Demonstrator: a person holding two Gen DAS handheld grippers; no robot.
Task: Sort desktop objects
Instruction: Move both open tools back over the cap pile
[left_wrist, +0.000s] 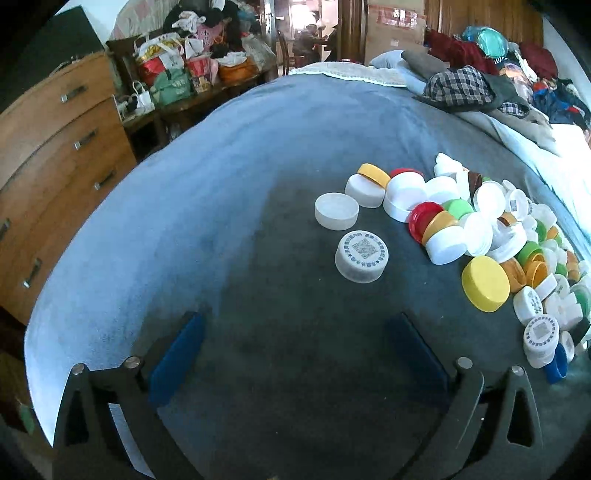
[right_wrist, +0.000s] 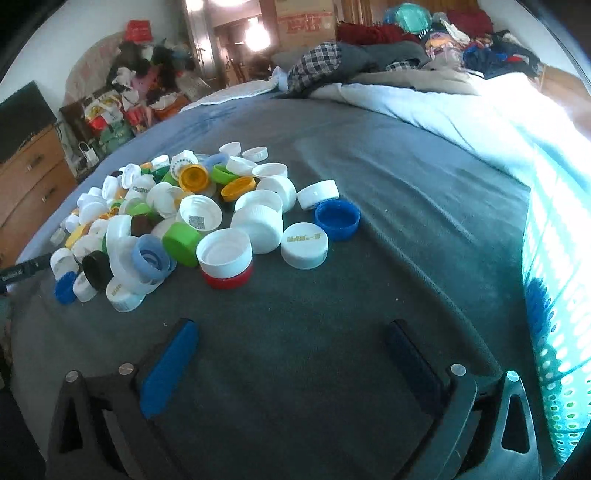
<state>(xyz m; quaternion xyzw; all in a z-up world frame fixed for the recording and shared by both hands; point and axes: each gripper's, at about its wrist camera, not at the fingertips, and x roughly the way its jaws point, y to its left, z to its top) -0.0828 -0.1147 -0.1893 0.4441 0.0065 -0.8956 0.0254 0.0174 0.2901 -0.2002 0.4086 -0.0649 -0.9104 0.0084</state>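
A pile of plastic bottle caps (left_wrist: 491, 236) in white, yellow, red, green and blue lies on a grey-blue cloth (left_wrist: 221, 206). In the left wrist view a white cap with a QR code (left_wrist: 362, 255) lies apart, just ahead of my left gripper (left_wrist: 299, 332), which is open and empty. In the right wrist view the same pile (right_wrist: 177, 214) lies ahead and to the left. A blue cap (right_wrist: 337, 218) and a white printed cap (right_wrist: 304, 244) lie nearest my right gripper (right_wrist: 291, 336), which is open and empty.
A perforated teal basket (right_wrist: 554, 332) stands at the right edge of the right wrist view. A wooden dresser (left_wrist: 55, 166) stands left of the cloth. Heaped clothes (left_wrist: 480, 85) and white bedding (right_wrist: 461, 107) lie at the back. Bags (left_wrist: 173, 74) are piled at the far left.
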